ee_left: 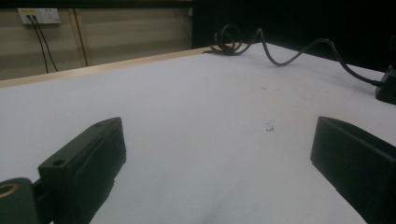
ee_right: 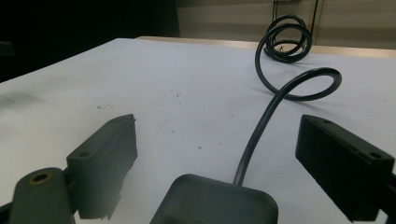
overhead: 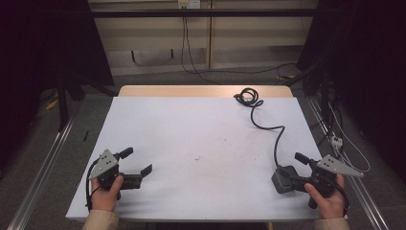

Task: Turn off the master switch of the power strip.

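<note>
My right gripper (overhead: 296,168) near bench's right front corner, jaws apart, straddling dark grey boxy power adapter (overhead: 283,178), not clamped; probably lined up for grab. Its black cable (overhead: 275,139) snakes to coil at far edge. Left gripper (overhead: 138,161) near left front corner, agape, empty.

We get the high view from above the near edge, looking forward and down over the whole table (overhead: 201,143). The left gripper view sits low at the table's left front, facing across toward the far right corner. The right gripper view sits low at the right front, close over the adapter (ee_right: 215,200), facing the far edge. All three share the coiled cable (overhead: 249,98).
</note>
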A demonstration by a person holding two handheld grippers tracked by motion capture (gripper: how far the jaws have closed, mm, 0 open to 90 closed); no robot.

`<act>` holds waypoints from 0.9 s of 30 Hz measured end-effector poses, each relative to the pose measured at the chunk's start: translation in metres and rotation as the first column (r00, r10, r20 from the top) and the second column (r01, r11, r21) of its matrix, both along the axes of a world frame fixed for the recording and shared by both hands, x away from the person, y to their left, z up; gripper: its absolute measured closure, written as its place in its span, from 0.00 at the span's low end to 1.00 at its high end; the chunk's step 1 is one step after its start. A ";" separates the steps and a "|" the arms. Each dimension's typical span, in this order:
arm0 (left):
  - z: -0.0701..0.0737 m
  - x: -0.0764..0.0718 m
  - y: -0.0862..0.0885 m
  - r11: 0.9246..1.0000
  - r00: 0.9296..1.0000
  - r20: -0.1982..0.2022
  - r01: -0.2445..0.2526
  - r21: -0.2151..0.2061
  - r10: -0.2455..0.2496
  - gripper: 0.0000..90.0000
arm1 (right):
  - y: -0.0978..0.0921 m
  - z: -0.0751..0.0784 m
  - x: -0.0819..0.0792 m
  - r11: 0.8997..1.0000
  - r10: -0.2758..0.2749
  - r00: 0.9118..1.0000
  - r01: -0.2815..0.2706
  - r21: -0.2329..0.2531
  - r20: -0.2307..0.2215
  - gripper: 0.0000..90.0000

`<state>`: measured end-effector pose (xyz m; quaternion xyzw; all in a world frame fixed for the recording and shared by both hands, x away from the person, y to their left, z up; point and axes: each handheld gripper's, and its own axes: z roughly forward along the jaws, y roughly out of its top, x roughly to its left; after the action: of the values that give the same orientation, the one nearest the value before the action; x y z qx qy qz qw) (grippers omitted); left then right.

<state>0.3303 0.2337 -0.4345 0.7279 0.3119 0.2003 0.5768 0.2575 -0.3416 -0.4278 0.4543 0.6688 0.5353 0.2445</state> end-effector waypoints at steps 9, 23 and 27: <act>0.000 0.000 0.000 1.000 1.000 -0.004 -0.002 -0.005 0.002 0.03 | 0.006 -0.001 0.003 1.000 0.005 1.000 -0.005 0.010 0.005 0.13; 0.000 0.000 0.000 1.000 1.000 -0.004 -0.002 -0.004 0.002 0.03 | 0.015 -0.003 0.005 1.000 0.023 1.000 -0.023 0.006 0.005 0.12; 0.000 0.000 0.000 1.000 1.000 -0.005 -0.001 -0.005 0.001 0.03 | 0.016 -0.003 0.006 1.000 0.031 1.000 -0.031 0.002 0.003 0.12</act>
<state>0.3303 0.2338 -0.4350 0.7269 0.3140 0.1980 0.5778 0.2633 -0.3256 -0.4313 0.4434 0.6749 0.5402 0.2369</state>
